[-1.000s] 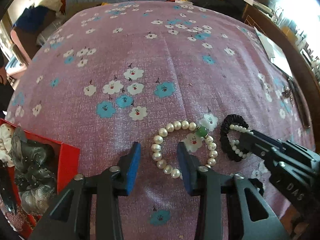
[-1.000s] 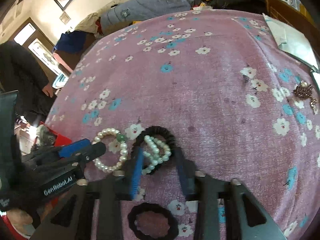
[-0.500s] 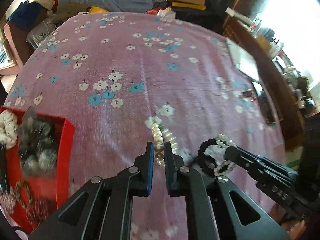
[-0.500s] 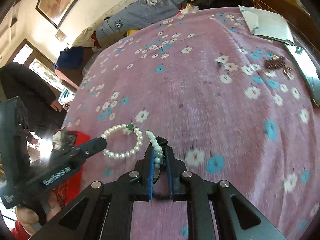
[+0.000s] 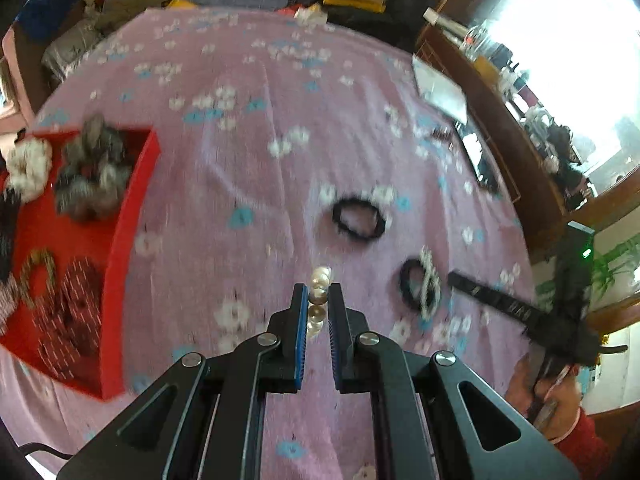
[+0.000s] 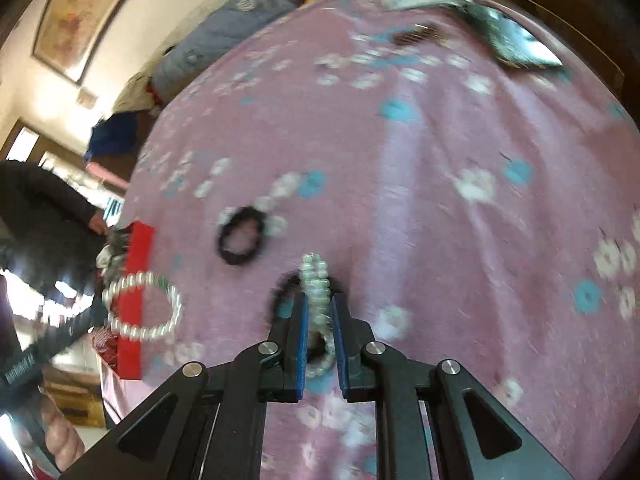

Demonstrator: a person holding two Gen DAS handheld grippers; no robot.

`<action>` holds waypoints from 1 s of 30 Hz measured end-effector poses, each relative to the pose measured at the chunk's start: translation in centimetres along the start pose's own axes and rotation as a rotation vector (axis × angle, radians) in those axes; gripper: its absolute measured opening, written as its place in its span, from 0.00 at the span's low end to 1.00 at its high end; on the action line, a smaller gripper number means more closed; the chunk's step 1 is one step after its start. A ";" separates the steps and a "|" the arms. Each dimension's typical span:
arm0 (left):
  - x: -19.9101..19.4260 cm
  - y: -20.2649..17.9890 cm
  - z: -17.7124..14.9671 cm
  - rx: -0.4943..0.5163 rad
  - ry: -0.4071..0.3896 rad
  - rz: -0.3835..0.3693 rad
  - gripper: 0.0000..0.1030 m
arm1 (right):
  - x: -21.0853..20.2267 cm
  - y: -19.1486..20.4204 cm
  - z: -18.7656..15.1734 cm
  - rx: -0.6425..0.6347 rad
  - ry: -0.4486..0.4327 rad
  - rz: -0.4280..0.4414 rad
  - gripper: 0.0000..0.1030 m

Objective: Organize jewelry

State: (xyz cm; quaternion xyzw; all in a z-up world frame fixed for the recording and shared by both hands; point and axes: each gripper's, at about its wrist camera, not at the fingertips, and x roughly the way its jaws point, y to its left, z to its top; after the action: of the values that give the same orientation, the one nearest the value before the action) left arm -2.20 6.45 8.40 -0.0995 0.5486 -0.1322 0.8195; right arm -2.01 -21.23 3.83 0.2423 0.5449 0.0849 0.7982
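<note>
Cloth (image 5: 248,184), pink with white and blue flowers, is covering the whole work surface and filling most of both views. Red box (image 5: 132,216) is sitting on it at the left of the left wrist view, holding grey scrunchies (image 5: 92,172), a white scrunchie (image 5: 28,168) and some patterned bands that are too blurred to make out. A black hair tie (image 5: 359,219) is lying alone on the cloth, well apart from the box.

The left gripper (image 5: 318,304) is pinching the pearl bracelet (image 5: 319,300), its blue pads pressed against the beads, with a few pearls sticking out past the fingertips. In the right wrist view that same bracelet is hanging as an open ring in front of the near edge of the red box, clear of the cloth.

The right gripper (image 6: 318,312) is clamping down on a strand of small pale beads (image 6: 316,280) together with a black hair tie (image 6: 286,286) that is looping around them; part of the strand is drooping between the pads and curling back toward the camera. In the left wrist view this bundle is showing at the tip of the right gripper's black fingers, out to the right of the left gripper.

A hand with a red sleeve (image 5: 552,392) is gripping the right tool's handle at the lower right.
</note>
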 end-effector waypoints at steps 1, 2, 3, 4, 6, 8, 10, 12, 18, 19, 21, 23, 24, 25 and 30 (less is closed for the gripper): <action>0.3 0.2 -0.4 -0.004 0.008 0.003 0.09 | -0.3 -0.6 -0.1 0.021 -0.010 -0.010 0.13; 0.4 0.3 -0.8 -0.006 0.012 0.004 0.09 | -0.5 -0.9 -0.2 0.038 -0.015 -0.015 0.12; 0.5 0.3 -0.9 -0.006 0.011 0.006 0.09 | -0.6 -1.3 -0.2 0.054 -0.015 -0.018 0.11; 0.4 0.3 -1.1 -0.004 0.006 0.009 0.09 | -0.7 -1.6 -0.2 0.058 -0.017 -0.022 0.10; 0.2 0.5 -1.2 0.000 -0.004 0.007 0.09 | -1.5 -1.3 -0.4 0.038 -0.042 -0.020 0.11; -0.1 0.6 -1.3 -0.002 -0.005 0.003 0.09 | -2.0 -0.5 -0.4 0.011 -0.066 -0.005 0.12; -0.4 0.6 -1.2 -0.002 -0.011 0.000 0.09 | -1.9 0.4 -0.4 -0.019 -0.055 0.033 0.23; -0.6 0.5 -1.2 -0.001 -0.014 -0.004 0.09 | -1.6 1.2 -0.7 -0.059 -0.062 0.025 0.30; -0.7 -0.1 -1.6 0.030 -0.007 -0.002 0.09 | 1.0 2.2 -0.8 -0.129 -0.040 -0.053 0.30; -0.6 -0.2 -1.7 0.031 -0.004 -0.005 0.09 | 1.4 2.0 -0.8 -0.123 -0.032 -0.063 0.30; -0.6 -0.3 -1.7 0.031 -0.003 -0.008 0.09 | 1.5 1.5 -0.8 -0.089 -0.022 -0.056 0.12; -0.9 -0.4 -1.7 0.034 -0.007 -0.012 0.09 | 0.9 1.0 -0.9 -0.065 -0.034 -0.049 0.12; -1.1 -0.5 -1.6 0.039 -0.013 -0.012 0.09 | 0.6 0.9 -1.0 -0.059 -0.041 -0.046 0.12; -1.2 -0.6 -1.6 0.042 -0.017 -0.010 0.09 | 0.1 0.7 -1.1 -0.057 -0.046 -0.048 0.12; -3.0 -1.0 -1.4 0.057 -0.057 -0.003 0.09 | -2.4 0.7 -1.4 -0.056 -0.078 -0.046 0.12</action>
State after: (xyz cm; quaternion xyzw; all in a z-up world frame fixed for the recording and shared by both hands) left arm -4.71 6.41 10.78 -0.0806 0.5211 -0.1459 0.8371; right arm -4.10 -21.17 5.76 0.2103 0.5161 0.0722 0.8271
